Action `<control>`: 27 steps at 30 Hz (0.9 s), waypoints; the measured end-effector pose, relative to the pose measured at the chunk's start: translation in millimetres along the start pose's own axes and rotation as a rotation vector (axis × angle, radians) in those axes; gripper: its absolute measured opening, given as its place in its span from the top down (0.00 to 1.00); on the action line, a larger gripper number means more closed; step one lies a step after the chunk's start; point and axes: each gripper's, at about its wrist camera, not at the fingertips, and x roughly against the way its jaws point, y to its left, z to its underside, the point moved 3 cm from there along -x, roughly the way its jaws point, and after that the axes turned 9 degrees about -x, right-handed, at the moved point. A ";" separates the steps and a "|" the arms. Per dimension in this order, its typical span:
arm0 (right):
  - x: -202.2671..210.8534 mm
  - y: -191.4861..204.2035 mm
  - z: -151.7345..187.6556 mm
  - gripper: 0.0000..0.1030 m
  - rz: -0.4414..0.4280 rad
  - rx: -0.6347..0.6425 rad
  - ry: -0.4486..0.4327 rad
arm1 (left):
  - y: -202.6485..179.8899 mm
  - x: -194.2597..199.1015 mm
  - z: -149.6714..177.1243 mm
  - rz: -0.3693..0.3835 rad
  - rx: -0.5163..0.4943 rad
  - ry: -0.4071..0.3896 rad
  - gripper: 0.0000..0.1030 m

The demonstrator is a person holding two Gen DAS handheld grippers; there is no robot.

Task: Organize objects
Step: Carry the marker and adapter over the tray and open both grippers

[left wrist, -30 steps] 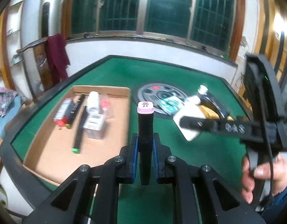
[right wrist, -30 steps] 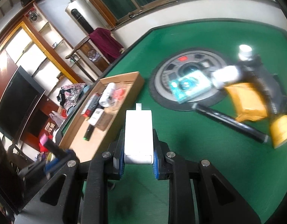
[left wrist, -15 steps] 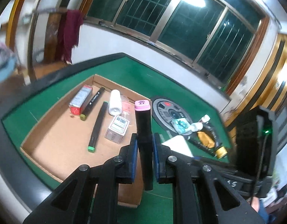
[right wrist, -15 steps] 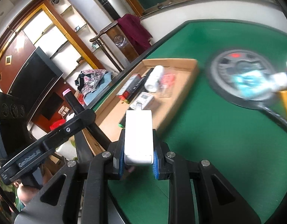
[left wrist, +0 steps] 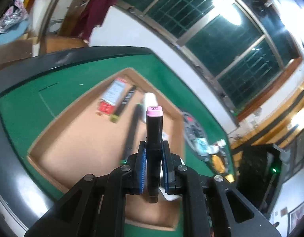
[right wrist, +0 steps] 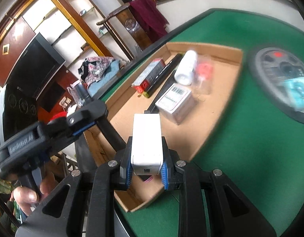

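Green felt covers the table [right wrist: 260,158], and the cardboard tray [right wrist: 221,48] lies on it with a white bottle [right wrist: 186,67], a clear box [right wrist: 174,100] and pens inside. Your left gripper [left wrist: 154,154] holds a black marker with a pink cap [left wrist: 154,136] over the tray. Your right gripper [right wrist: 147,162] squeezes a white box [right wrist: 147,138] above the tray's near end. Both tools are close together, so they could bump, or the marker could land on the pens

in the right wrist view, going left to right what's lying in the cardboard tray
red and grey box → black marker → white bottle → clear packet with red inside
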 end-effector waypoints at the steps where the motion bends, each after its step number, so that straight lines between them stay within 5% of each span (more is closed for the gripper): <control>1: -5.9 1.0 0.5 0.80 0.013 0.006 0.012 | 3.8 -4.2 -1.1 -0.006 0.004 0.016 0.89; 13: -25.2 6.5 3.8 0.80 0.107 0.080 0.009 | 13.2 -42.9 -6.0 -0.163 -0.062 0.138 0.88; 23: -20.8 11.8 11.4 0.79 0.108 0.123 0.005 | 7.5 -21.6 1.2 -0.185 -0.073 0.101 0.88; 27: -7.7 12.2 13.0 0.68 0.095 0.125 -0.007 | 1.7 -11.4 3.2 -0.193 -0.085 0.090 0.86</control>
